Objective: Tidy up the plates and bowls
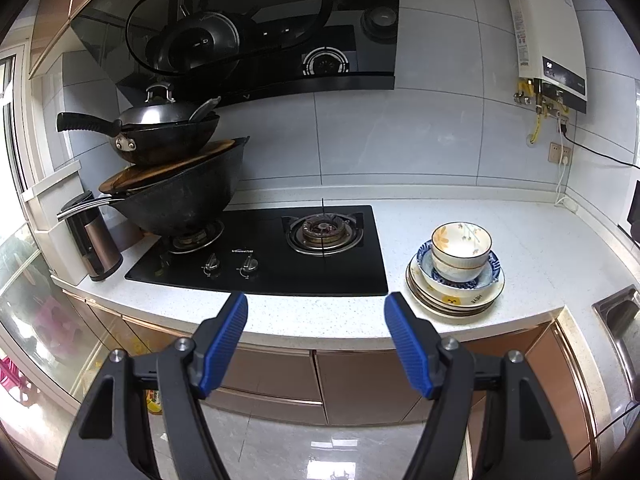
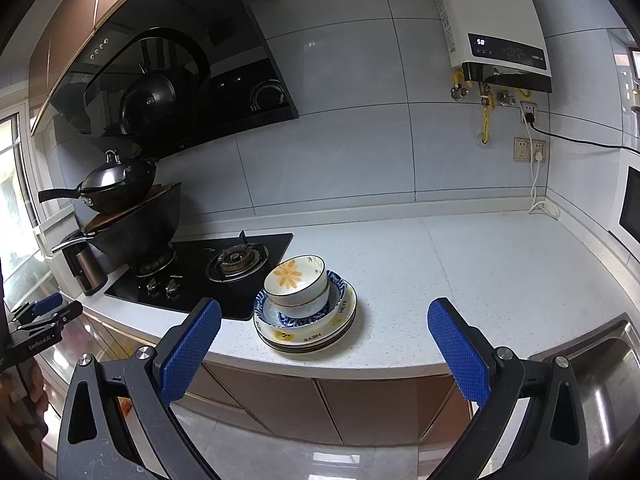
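Steel sink basin [image 2: 600, 380] shows fully only from the right hand-held gripper [image 2: 324, 338]; both hand-held grippers spread, empty

I see glazed, glossy ceramic in the bowls [image 2: 296, 280] and plates [image 2: 308, 334]. The worktop [image 2: 460, 280] looks like speckled matt stone. The hob [image 1: 272, 256] is shiny black glass, the sink [image 2: 600, 380] brushed steel. My tongs [image 2: 324, 344] have ribbed blue pads [image 2: 458, 354] on matt black plastic.
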{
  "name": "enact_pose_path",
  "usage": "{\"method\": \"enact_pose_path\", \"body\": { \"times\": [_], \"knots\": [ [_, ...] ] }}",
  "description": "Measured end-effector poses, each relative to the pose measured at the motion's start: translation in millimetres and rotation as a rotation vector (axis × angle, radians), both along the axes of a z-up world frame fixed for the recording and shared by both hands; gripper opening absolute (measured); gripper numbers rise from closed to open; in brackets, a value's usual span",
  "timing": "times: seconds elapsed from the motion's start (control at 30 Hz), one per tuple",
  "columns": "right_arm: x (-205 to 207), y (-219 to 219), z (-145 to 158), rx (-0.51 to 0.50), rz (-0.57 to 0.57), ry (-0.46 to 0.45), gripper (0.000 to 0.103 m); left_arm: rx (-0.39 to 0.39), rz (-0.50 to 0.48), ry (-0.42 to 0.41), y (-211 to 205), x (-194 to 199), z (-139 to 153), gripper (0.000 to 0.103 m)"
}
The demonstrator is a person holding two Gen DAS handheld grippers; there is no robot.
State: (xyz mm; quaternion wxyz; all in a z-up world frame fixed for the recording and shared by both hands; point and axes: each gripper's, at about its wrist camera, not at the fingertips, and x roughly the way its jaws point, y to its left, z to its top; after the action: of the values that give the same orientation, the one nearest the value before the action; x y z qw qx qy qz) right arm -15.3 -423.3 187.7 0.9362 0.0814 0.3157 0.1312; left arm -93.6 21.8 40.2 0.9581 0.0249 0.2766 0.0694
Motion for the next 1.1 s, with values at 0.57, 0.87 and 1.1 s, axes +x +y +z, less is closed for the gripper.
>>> {"method": "enact_pose_path", "body": {
  "times": [0.57,0.87,1.1],
  "knots": [
    [-4,0,-3,-0.035,0.036,0.031,0.102,0.015,0.007,-0.001,0,-14,3,0.070],
    [-12,-10,-1,-0.033,0.023,0.043,0.102,0.004,0.066,0.010,17,-32,8,0.070],
    [-25,-15,-6,-0.023,0.009,0.083,0.102,-0.002,0.078,-0.011,17,-43,15,0.070]
  ]
}}
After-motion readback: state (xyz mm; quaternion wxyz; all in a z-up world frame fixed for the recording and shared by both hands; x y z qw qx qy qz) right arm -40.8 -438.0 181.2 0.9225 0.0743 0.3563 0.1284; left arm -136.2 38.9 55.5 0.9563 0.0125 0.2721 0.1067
